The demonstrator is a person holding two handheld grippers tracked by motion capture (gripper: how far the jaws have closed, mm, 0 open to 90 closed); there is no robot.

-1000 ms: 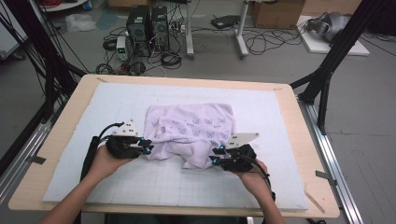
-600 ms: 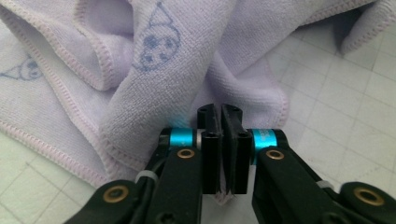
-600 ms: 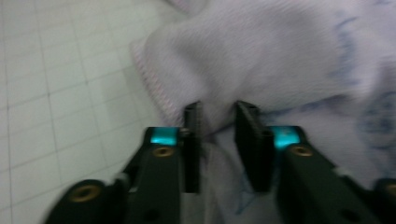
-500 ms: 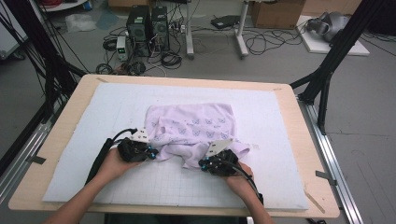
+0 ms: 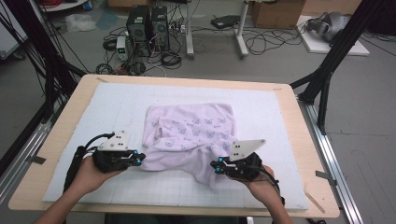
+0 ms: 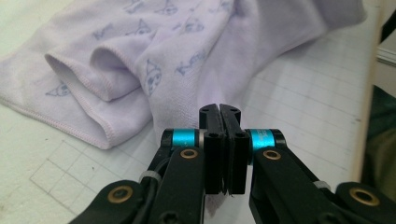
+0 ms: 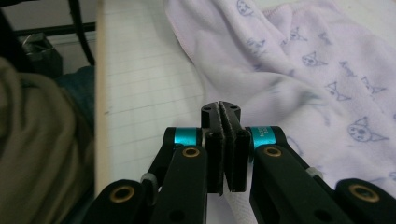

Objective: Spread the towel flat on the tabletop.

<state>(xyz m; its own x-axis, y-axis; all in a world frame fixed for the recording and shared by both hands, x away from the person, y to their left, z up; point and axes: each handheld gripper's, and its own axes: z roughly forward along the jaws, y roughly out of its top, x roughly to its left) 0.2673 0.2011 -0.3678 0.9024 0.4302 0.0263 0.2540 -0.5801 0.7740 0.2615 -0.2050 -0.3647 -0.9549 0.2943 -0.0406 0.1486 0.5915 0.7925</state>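
A lavender towel (image 5: 191, 130) printed with small cat faces lies rumpled on the white gridded mat (image 5: 107, 107). My left gripper (image 5: 137, 158) is shut on the towel's near left edge. My right gripper (image 5: 215, 167) is shut on a near right fold, and a flap hangs toward the front beside it. In the left gripper view the jaws of the left gripper (image 6: 219, 109) are pressed together with the towel (image 6: 187, 46) running under them. In the right gripper view the right gripper (image 7: 220, 108) has its jaws closed too, with towel cloth (image 7: 303, 60) passing between them.
The mat covers a wooden table (image 5: 308, 140). Black frame legs (image 5: 327, 70) stand at its right and left sides. Computer towers (image 5: 144, 23) and cables sit on the floor beyond. The table's front edge (image 7: 98, 93) and the person's clothing (image 7: 37, 140) lie close behind the right gripper.
Both grippers moved inward along the towel's near edge and then slightly toward the front. The towel's near part has bunched and been drawn forward with them.
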